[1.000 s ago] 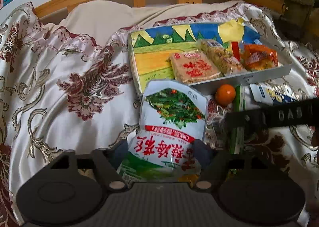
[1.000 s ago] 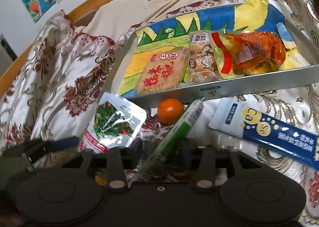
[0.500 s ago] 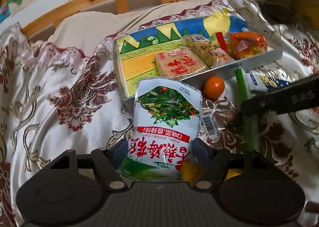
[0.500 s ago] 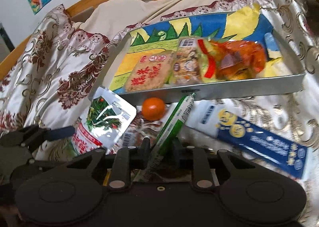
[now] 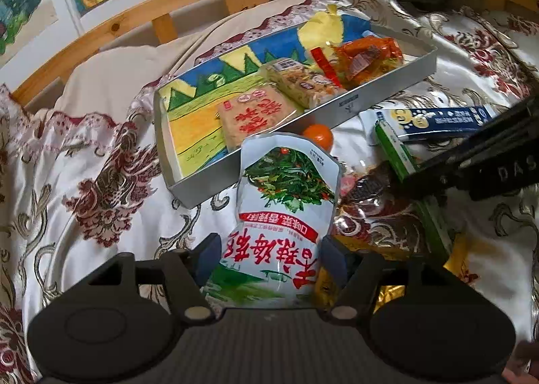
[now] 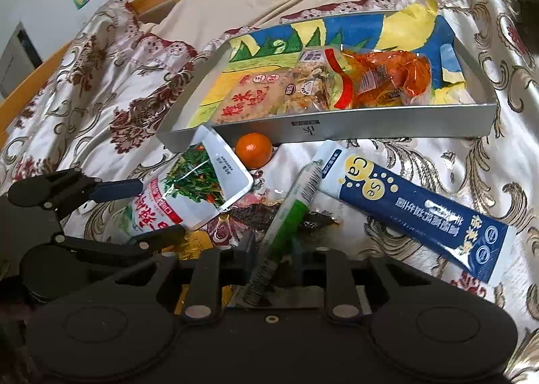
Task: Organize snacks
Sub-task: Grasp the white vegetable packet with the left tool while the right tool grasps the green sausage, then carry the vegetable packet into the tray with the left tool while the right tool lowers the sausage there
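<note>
My left gripper is shut on a white pouch printed with green vegetables and red characters, its top edge reaching the near wall of the grey tray. In the right wrist view that pouch hangs between the left fingers. My right gripper grips a slim green stick pack, tilted up toward the tray; its jaws are opening slightly, with the pack still between the pads. The right fingers cross the left wrist view's right edge.
A small orange and a long blue box lie in front of the tray on the patterned bedspread. A dark snack pack and a yellow packet sit under the grippers. Three snack packs fill the tray's right half.
The right jaws narrowed onto the green stick pack and raised it. The left gripper rolled and carried the pouch closer to the tray's near wall.
</note>
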A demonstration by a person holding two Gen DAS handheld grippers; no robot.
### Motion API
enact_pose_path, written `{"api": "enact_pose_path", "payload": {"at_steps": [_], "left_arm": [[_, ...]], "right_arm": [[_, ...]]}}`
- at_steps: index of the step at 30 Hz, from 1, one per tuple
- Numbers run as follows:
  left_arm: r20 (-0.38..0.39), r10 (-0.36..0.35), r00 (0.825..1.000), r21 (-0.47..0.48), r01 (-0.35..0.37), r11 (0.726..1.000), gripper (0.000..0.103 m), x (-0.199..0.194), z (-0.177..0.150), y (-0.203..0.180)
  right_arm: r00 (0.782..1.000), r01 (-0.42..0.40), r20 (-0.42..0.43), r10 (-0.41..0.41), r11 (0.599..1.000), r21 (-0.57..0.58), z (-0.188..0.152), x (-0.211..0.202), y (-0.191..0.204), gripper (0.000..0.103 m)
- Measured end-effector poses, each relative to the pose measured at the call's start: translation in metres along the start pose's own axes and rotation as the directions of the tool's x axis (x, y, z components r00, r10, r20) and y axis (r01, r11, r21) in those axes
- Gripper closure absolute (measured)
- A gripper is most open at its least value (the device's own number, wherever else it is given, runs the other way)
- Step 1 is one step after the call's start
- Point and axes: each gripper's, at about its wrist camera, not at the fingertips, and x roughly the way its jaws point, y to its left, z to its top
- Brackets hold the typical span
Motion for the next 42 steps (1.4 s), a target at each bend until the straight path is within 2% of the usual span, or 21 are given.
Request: {"api": "enact_pose_path", "payload": {"at_steps": [2, 5, 7, 15, 23, 26, 32, 35, 42], "left_arm": [[-0.004, -0.004, 1.000, -0.018, 0.003, 1.000, 0.029, 0.002, 0.000, 0.004], [-0.003, -0.008, 1.000, -0.029, 0.008, 1.000, 0.031, 0.003, 0.000, 0.007], [-0.005, -0.004, 1.000, -0.039, 0.004, 0.999, 0.038, 0.002, 0.000, 0.008], [-0.012, -0.002, 1.000, -0.083, 0.001, 0.997, 0.056, -0.001, 0.002, 0.017], [-0.004, -0.084, 0.996, -0.212, 0.082, 0.974, 0.068, -0.014, 0.006, 0.034], [0.020, -0.102, 0.995, -0.250, 0.104, 0.963, 0.069, -0.022, 0.007, 0.037], [0.015, -0.145, 0.989, -0.314, 0.142, 0.939, 0.070, -0.024, 0.006, 0.037], [0.041, -0.166, 0.985, -0.355, 0.170, 0.919, 0.070, -0.029, 0.008, 0.041], [0.131, -0.153, 0.979, -0.383, 0.193, 0.903, 0.070, -0.045, 0.020, 0.051]], "right_arm": [[1.000, 0.001, -0.012, -0.001, 1.000, 0.012, -0.004, 0.005, 0.006, 0.069], [1.000, 0.021, -0.014, -0.020, 1.000, 0.015, -0.012, 0.011, 0.014, 0.068], [0.999, 0.049, -0.001, -0.049, 0.999, -0.011, -0.015, 0.012, 0.019, 0.075], [0.997, 0.037, 0.073, -0.037, 0.999, 0.004, -0.016, -0.003, 0.013, 0.079], [0.986, 0.027, 0.162, -0.026, 1.000, -0.003, -0.022, -0.022, 0.015, 0.081], [0.982, 0.035, 0.185, -0.031, 0.999, -0.015, -0.025, -0.027, 0.018, 0.081], [0.979, 0.044, 0.198, -0.038, 0.999, -0.025, -0.027, -0.033, 0.020, 0.083], [0.976, 0.042, 0.217, -0.035, 0.999, -0.026, -0.027, -0.037, 0.019, 0.083], [0.963, 0.023, 0.270, -0.017, 1.000, -0.018, -0.016, -0.046, 0.015, 0.083]]}}
